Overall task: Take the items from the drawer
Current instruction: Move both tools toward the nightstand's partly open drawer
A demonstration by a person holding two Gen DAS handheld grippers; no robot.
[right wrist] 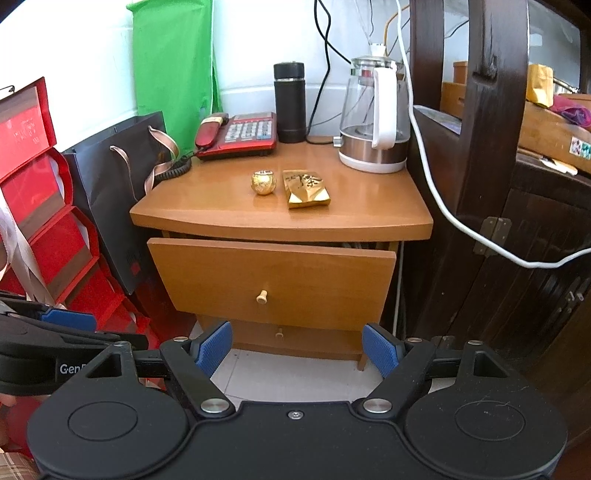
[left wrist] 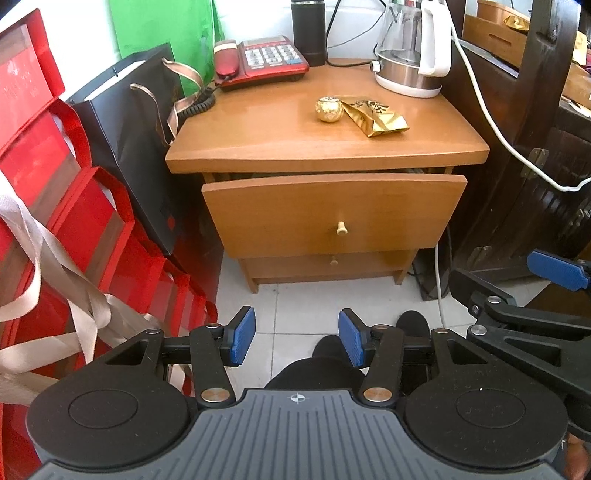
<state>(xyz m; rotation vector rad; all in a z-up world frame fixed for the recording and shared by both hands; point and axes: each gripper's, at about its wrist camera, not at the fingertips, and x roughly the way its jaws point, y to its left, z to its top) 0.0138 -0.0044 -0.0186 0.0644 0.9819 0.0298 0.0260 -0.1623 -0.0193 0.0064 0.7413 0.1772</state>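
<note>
A wooden nightstand [left wrist: 258, 147] [right wrist: 207, 218] stands ahead of me. Its top drawer [left wrist: 332, 210] [right wrist: 273, 280] is pulled out a little, with a pale knob [left wrist: 341, 228] [right wrist: 262, 296]; what is inside stays hidden. On the nightstand's top lie a gold ball [left wrist: 328, 109] [right wrist: 263, 182] and a gold packet [left wrist: 376, 116] [right wrist: 306, 189]. My left gripper [left wrist: 297, 341] hangs open over the floor, well short of the drawer, holding nothing. My right gripper [right wrist: 297, 349] is wide open and empty, also short of the drawer front. One blue fingertip [left wrist: 557, 269] of the right gripper shows in the left wrist view.
A red telephone [left wrist: 262, 61] [right wrist: 238, 134], a black flask [left wrist: 308, 31] [right wrist: 290, 103] and a glass kettle [left wrist: 410, 48] [right wrist: 373, 114] stand at the back. Red boxes [left wrist: 55, 206] and a black bag [left wrist: 136, 136] crowd the left. Dark wooden furniture [right wrist: 517, 240] and a white cable [left wrist: 491, 122] are on the right. A lower drawer [left wrist: 325, 264] is closed.
</note>
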